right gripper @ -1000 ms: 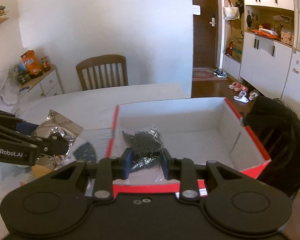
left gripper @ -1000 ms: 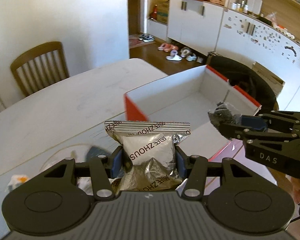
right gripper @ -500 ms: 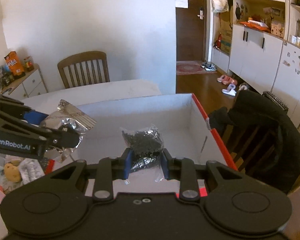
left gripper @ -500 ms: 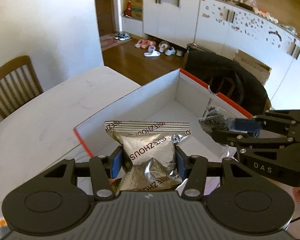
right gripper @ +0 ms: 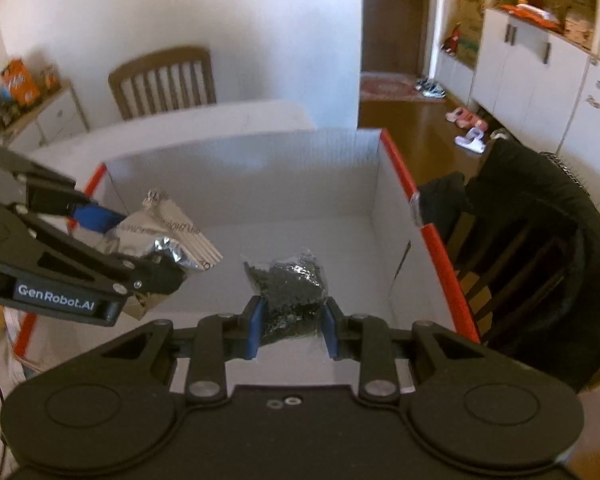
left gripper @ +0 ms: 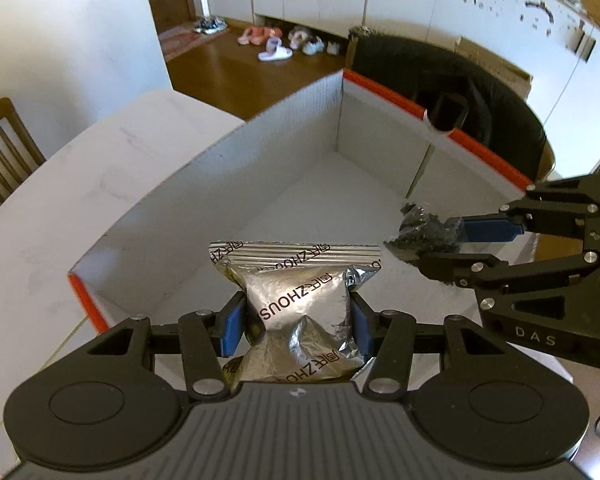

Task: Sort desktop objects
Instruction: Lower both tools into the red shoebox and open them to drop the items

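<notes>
The silver foil packet (left gripper: 300, 304) is a crinkled, puffy sachet with a ribbed sealed edge at its top and dark lettering printed across its face. The left tongs (left gripper: 296, 326) pinch it at its waist, 1 blue pad (left gripper: 233, 330) pressed into each side, so the sealed end juts forward beyond the fingertips. In the right wrist view the same packet (right gripper: 160, 240) hangs tilted at the left, clamped in the left tongs (right gripper: 132, 248) above the near left part of the box.

The bag of black granules (right gripper: 288, 292) is a small clear pouch, glinting where light hits the plastic, packed with dark little pieces. The right tongs (right gripper: 290, 326) squeeze it between 2 blue pads (right gripper: 254, 326), the bulk of the bag standing out ahead of them. In the left wrist view this bag (left gripper: 424, 236) shows at the right, gripped by the right tongs (left gripper: 440, 240).

Both packets hang over the open cardboard box (left gripper: 260, 160), which has white inner walls and an orange-red rim; neither touches its floor. The box rests on the pale worktop (left gripper: 80, 184). The 2 packets are near each other but apart, silver to the left, black to the right. A wooden chair (right gripper: 164, 80) stands beyond the worktop, and a dark-draped chair (right gripper: 540, 260) sits beside the box's right wall.
</notes>
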Motion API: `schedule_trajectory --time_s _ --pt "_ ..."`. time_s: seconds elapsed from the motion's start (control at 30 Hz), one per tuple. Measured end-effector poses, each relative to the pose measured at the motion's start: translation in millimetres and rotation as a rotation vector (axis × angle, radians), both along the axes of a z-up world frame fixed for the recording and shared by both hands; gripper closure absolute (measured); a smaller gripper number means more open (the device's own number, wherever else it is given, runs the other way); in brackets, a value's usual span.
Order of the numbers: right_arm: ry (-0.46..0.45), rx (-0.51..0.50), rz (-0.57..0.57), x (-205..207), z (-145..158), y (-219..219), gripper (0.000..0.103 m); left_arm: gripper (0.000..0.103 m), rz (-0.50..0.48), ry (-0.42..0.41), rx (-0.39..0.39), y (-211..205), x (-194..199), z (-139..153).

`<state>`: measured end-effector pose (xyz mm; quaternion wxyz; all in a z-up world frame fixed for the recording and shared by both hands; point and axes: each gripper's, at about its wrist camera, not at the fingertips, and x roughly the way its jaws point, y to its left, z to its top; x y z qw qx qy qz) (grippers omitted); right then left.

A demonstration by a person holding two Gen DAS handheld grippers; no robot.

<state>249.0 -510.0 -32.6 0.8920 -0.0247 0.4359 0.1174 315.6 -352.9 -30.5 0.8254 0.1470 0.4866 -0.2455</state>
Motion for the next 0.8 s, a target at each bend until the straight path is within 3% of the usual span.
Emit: schedule_trajectory --time_s 0.53,0.8 --pt "0.188 -0.086 0.128 36 -28 11 0.074 0.051 -0.064 0.113 0.104 -18 20 -40" --pt "0.232 -0.095 0.123 43 -38 12 0.072 0.05 -0.093 0.156 0.141 -23 19 -50"
